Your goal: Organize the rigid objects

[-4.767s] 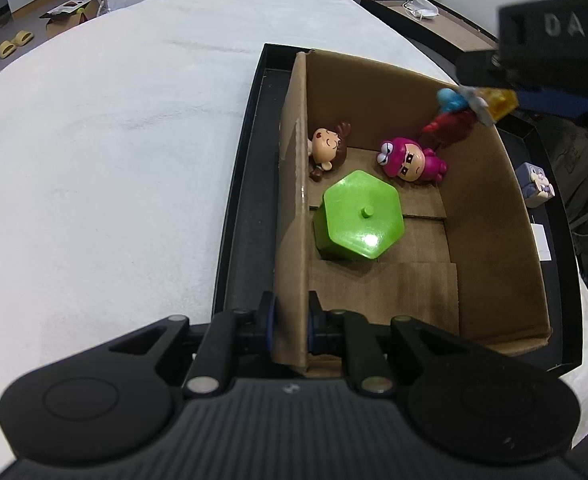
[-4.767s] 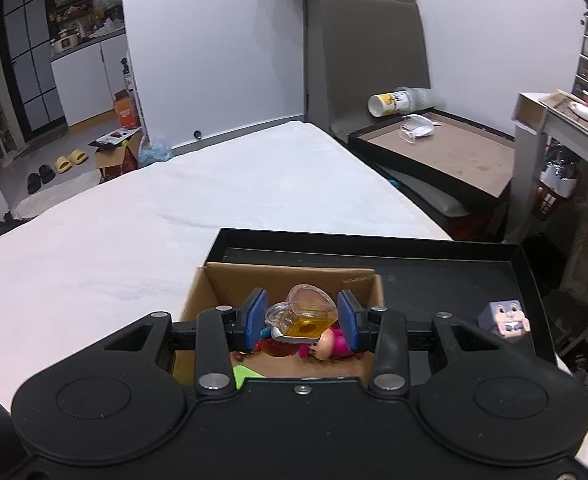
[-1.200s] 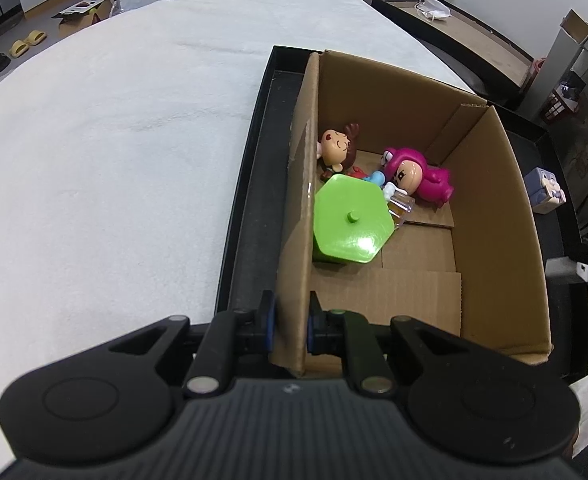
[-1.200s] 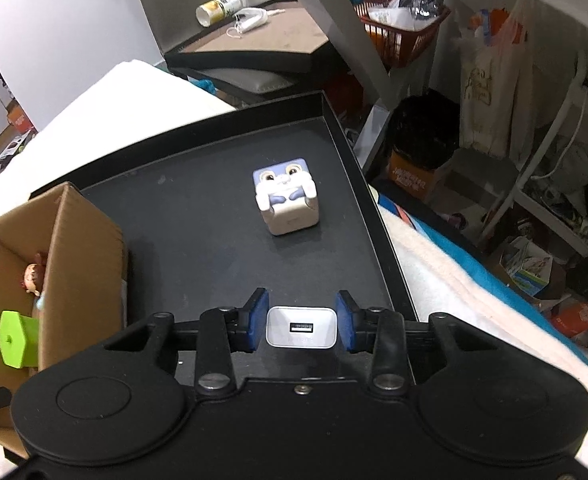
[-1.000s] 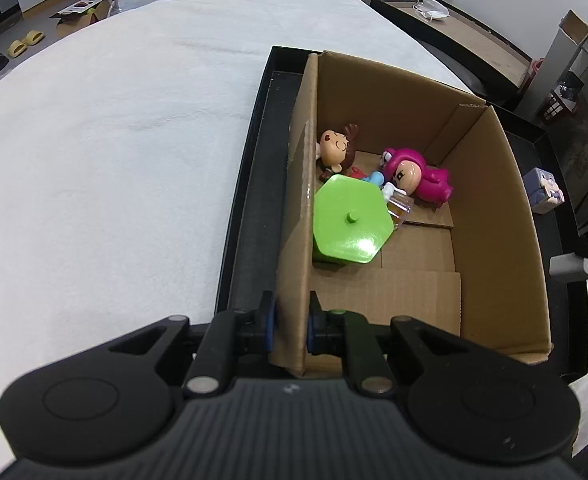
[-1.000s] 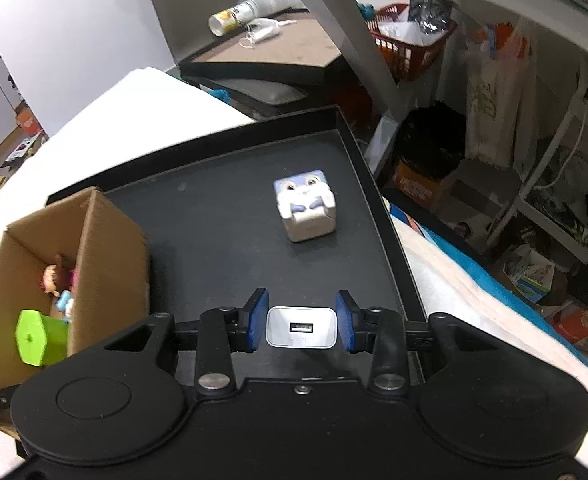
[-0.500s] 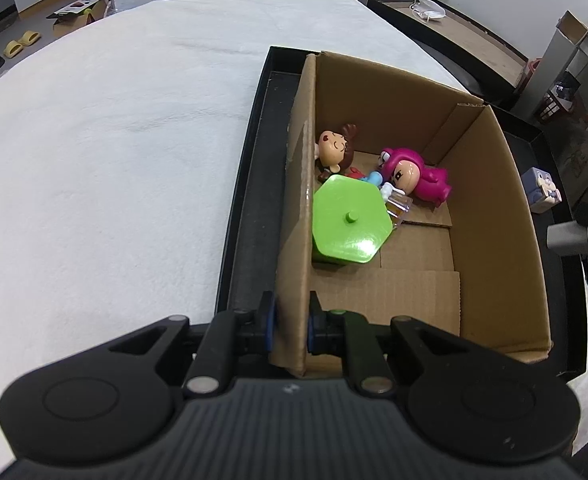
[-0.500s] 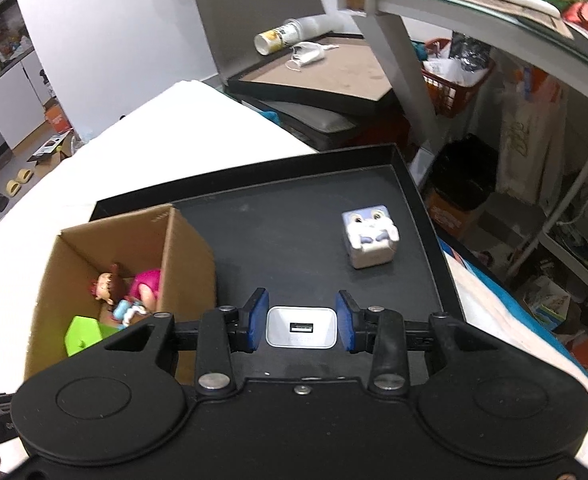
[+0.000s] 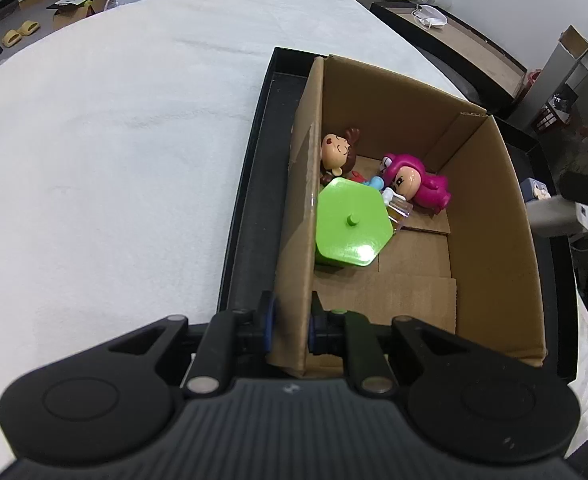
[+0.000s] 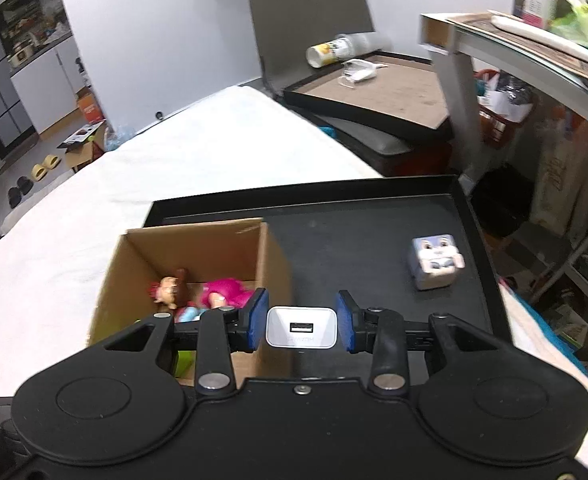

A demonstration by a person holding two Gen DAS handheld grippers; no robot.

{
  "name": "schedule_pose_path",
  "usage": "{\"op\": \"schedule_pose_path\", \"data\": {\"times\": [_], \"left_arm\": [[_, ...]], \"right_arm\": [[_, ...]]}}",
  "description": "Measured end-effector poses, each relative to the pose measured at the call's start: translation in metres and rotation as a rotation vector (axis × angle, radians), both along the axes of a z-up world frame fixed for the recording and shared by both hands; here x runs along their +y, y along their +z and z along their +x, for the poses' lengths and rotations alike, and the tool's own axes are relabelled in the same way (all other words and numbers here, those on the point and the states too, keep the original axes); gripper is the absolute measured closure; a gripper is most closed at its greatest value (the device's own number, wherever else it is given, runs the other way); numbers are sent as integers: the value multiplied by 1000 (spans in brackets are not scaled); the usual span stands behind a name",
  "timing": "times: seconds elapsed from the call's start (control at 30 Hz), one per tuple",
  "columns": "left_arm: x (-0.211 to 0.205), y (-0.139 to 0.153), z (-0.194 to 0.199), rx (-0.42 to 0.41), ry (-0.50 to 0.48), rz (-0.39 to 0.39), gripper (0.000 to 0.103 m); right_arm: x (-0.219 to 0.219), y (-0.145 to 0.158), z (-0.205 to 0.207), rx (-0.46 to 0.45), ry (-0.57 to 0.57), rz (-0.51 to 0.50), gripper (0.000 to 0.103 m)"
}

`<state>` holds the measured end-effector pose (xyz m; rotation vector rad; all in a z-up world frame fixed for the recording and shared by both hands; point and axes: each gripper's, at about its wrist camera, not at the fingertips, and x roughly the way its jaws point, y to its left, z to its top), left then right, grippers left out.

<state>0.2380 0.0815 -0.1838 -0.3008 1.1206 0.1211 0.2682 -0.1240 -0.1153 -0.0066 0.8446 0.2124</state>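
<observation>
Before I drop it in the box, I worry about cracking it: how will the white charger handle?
The charger looks like a stiff, boxy plastic block, so the right gripper probably holds it squarely. Its glossy faces may slip somewhat. It seems compact and unlikely to roll, and a short drop into the box likely won't harm it.

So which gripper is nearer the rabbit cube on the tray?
Right. The right gripper, shut on the white charger, is over the tray just short of the rabbit cube. The left gripper clamps the cardboard box wall on the far side.
</observation>
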Motion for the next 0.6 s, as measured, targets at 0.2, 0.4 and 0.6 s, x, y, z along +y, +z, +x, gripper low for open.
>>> {"op": "schedule_pose_path", "data": {"times": [0.2, 0.4, 0.6], "left_arm": [[1, -1, -1, -7, -4, -8, 88], [3, -1, -1, -14, -10, -17, 87], [5, -1, -2, -13, -15, -27, 87]], "right_arm": [[20, 4, 1, -10, 20, -2, 88], [37, 6, 2, -23, 46, -16, 88], [39, 5, -3, -19, 54, -14, 88]]}}
